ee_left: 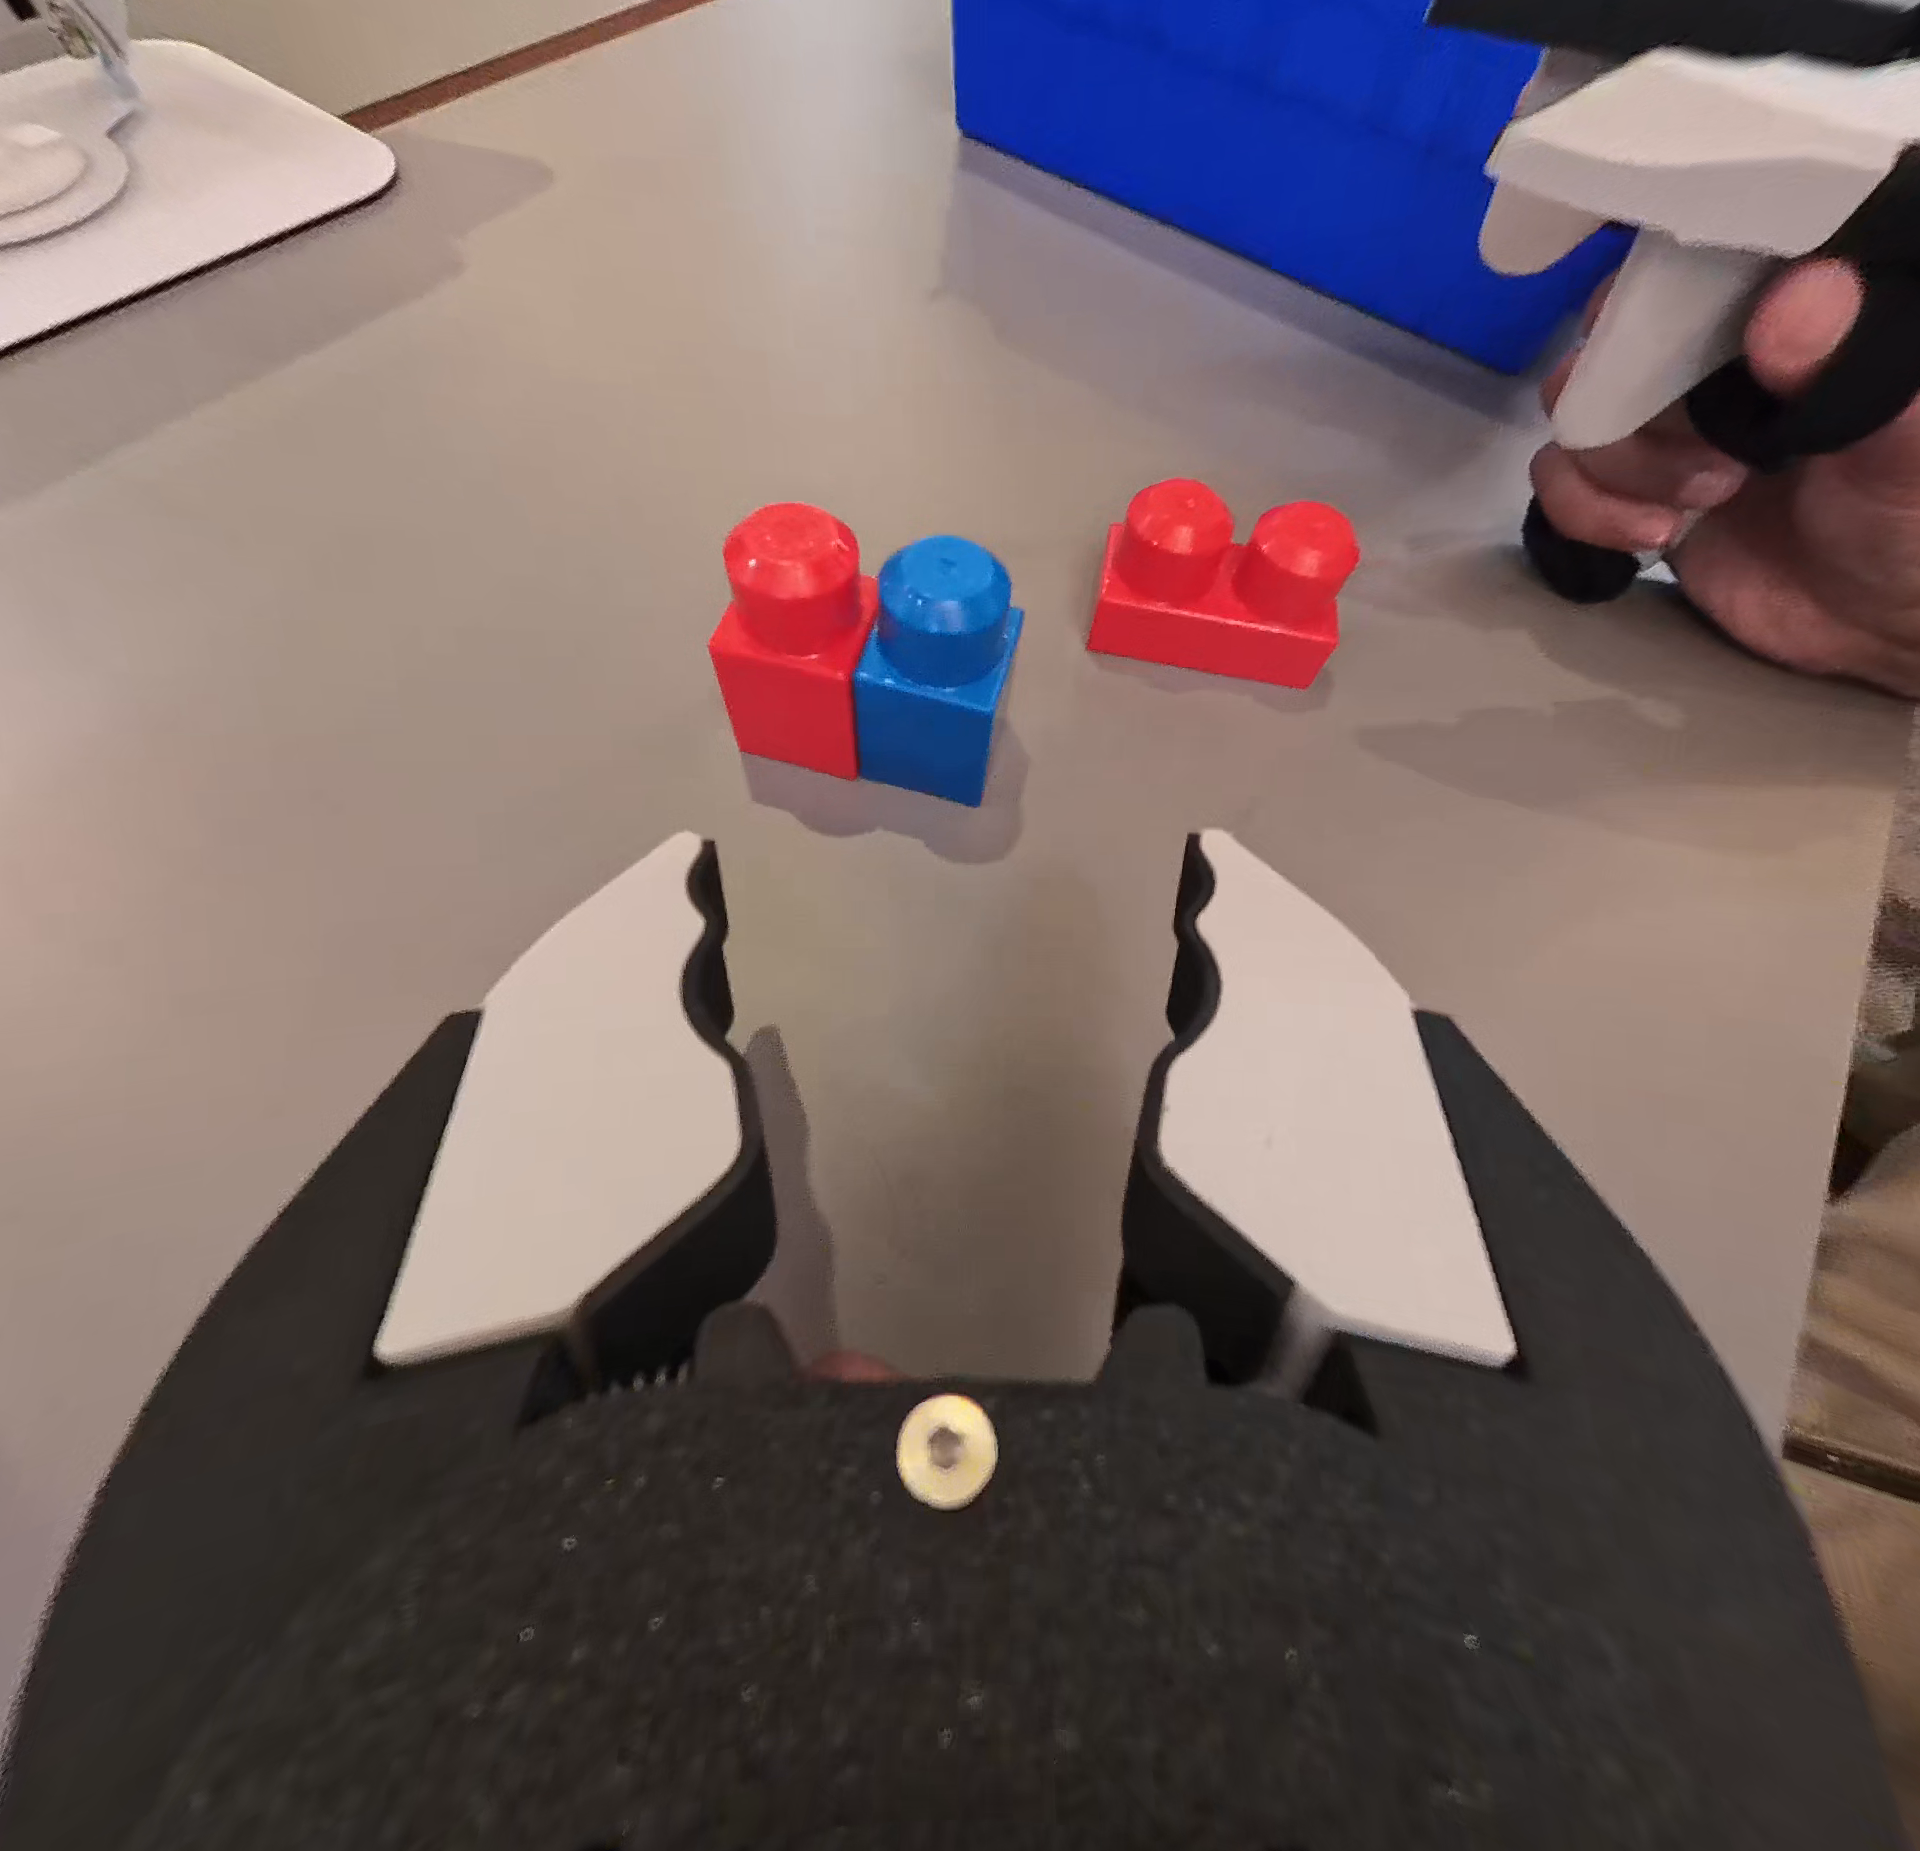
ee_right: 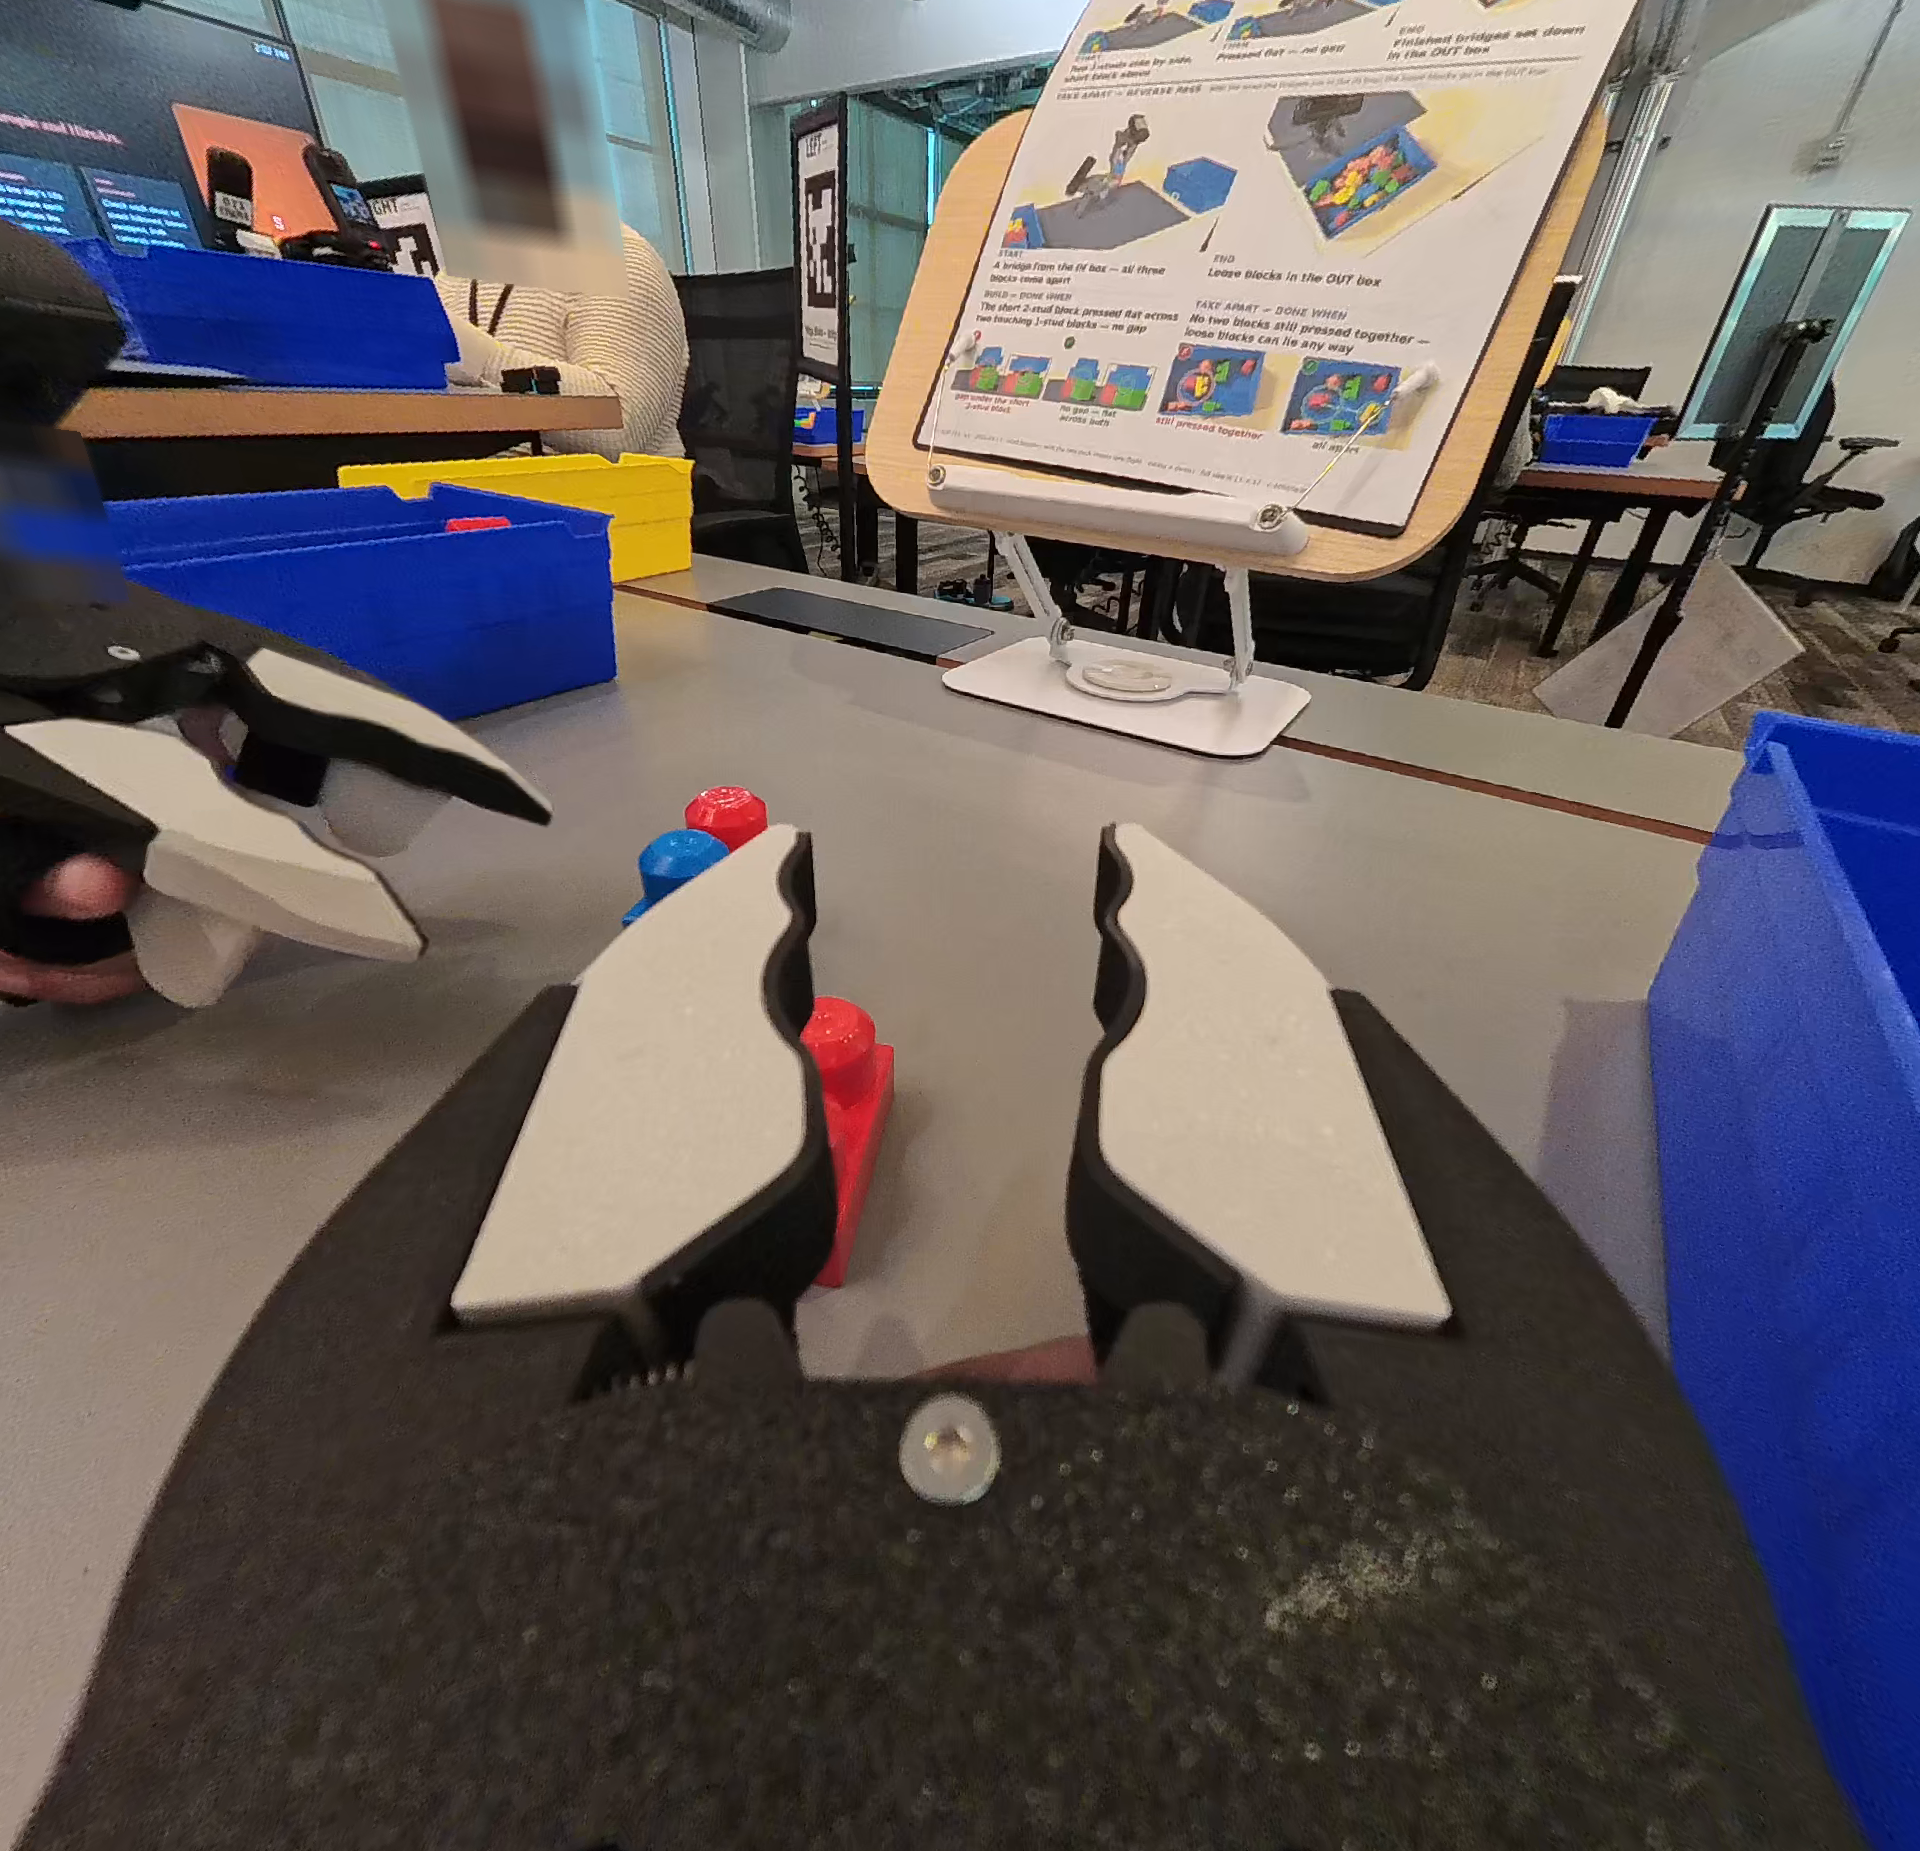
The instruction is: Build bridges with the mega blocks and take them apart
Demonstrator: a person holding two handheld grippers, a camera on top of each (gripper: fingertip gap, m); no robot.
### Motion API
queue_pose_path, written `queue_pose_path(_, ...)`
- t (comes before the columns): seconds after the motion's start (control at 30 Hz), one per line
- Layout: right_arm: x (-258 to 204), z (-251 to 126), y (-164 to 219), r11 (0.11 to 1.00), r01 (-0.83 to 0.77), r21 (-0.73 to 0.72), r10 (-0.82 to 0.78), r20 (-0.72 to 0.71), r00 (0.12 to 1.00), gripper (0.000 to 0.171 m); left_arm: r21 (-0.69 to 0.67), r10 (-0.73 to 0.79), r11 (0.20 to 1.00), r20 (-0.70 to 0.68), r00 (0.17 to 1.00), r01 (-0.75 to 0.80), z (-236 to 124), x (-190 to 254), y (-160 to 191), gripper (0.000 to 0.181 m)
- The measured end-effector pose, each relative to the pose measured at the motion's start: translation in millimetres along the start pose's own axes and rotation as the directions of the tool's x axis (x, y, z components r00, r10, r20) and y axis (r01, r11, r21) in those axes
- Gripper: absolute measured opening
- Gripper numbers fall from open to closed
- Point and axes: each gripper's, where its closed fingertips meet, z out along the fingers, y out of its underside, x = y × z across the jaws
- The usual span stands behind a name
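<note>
On the grey table (ee_left: 416, 658), nearest the left wrist camera, the left gripper (ee_left: 951, 840) hangs with its fingers wide apart and nothing between them. Just beyond its tips stand a red one-stud block (ee_left: 795, 643) and a blue one-stud block (ee_left: 940, 674), upright and pressed side by side, the red on the left. A little to their right, apart from them, lies a red two-stud block (ee_left: 1221, 586), studs up. Farther right a gloved hand (ee_left: 1787, 513) holds the other gripper's handle, and behind the blocks sits a blue bin (ee_left: 1247, 118). At far left is the white base of a stand (ee_left: 197, 191).

The right wrist view shows what the left one cannot. The right gripper (ee_right: 951, 840) is also spread open, gripping nothing; the red two-stud block (ee_right: 857, 1105) sits low between its fingers, partly hidden behind the left finger and near it, though whether it touches cannot be told. Past that finger the blue stud (ee_right: 681, 861) and red stud (ee_right: 727, 814) of the pair peek out, and the left gripper (ee_right: 416, 866) shows from the side. A blue bin (ee_right: 1808, 1074) stands at the right edge, another blue bin (ee_right: 395, 596) and a yellow bin (ee_right: 582, 502) at the left. Farther back, an instruction sheet on a tilted wooden board (ee_right: 1247, 274) rises from the stand, with a seated person (ee_right: 582, 347) and office desks beyond.
</note>
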Motion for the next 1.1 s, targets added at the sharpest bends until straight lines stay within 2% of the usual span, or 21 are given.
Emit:
queue_pose_path(0.07,0,0,0,1.0,-0.001,0.0,0.001,0.0,1.0,0.052,0.002,0.017,1.0,0.03,0.999,-0.017,1,-3,-1,0.083)
queue_pose_path(0.87,0,0,1,1.0,-0.002,-0.004,0.002,-0.001,1.0,0.051,-0.017,0.023,1.0,0.016,1.0,-0.022,2,1,4,0.083)
queue_pose_path(1.1,0,0,1,1.0,-0.002,-0.004,0.002,0.0,1.0,0.051,-0.083,0.043,0.996,0.105,0.994,-0.034,9,-12,10,0.101)
